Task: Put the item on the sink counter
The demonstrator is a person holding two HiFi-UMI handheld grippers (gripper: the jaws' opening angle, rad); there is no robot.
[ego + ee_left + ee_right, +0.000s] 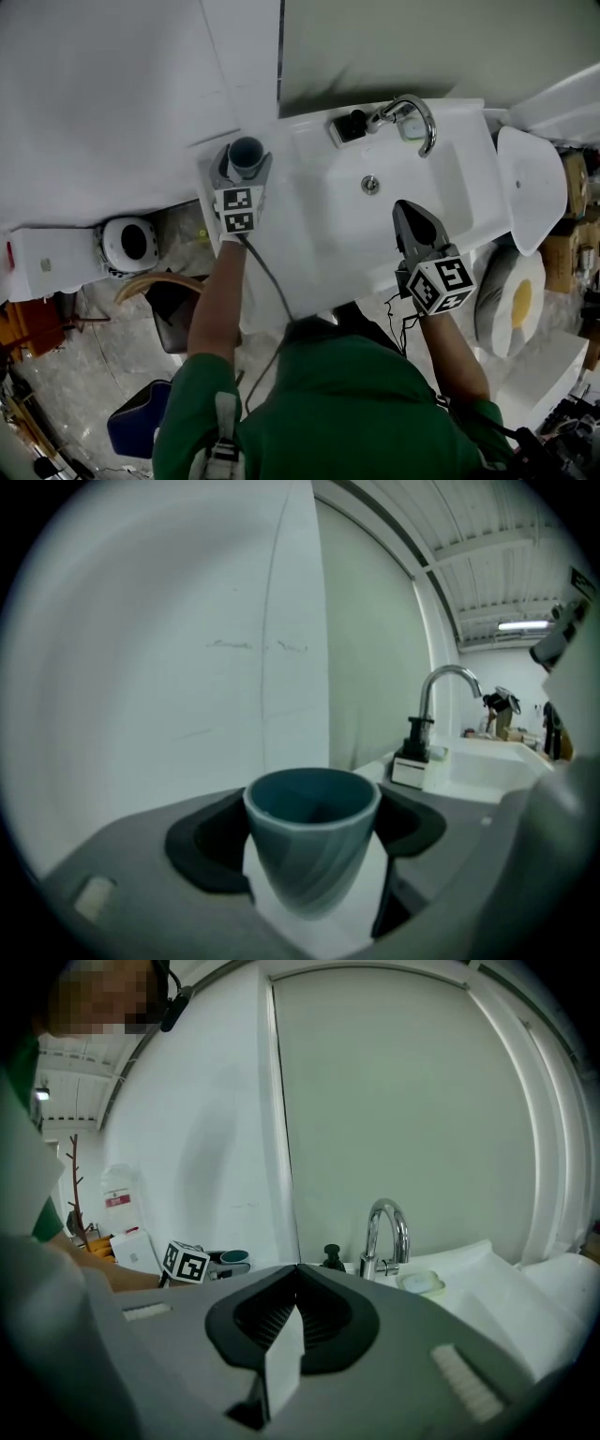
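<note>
Left claw (246, 167) holds cup (312, 841) at left rear corner of tabletop (309, 164).

Left claw jaws clamp the cup wall from both sides, below the rim, with the cup upright and mouth up. The cup sits just beside the wall, well apart from the faucet (412, 114). No view shows whether its base touches the tabletop. Right claw (405, 208) is closed and empty, over the front of the sink. The cup appears empty, so it is probably light. It also looks rigid and smooth. The wall tapers toward the base, so slip is possible. Grip mid-wall, keep it level, and release only once the base is seated.
</note>
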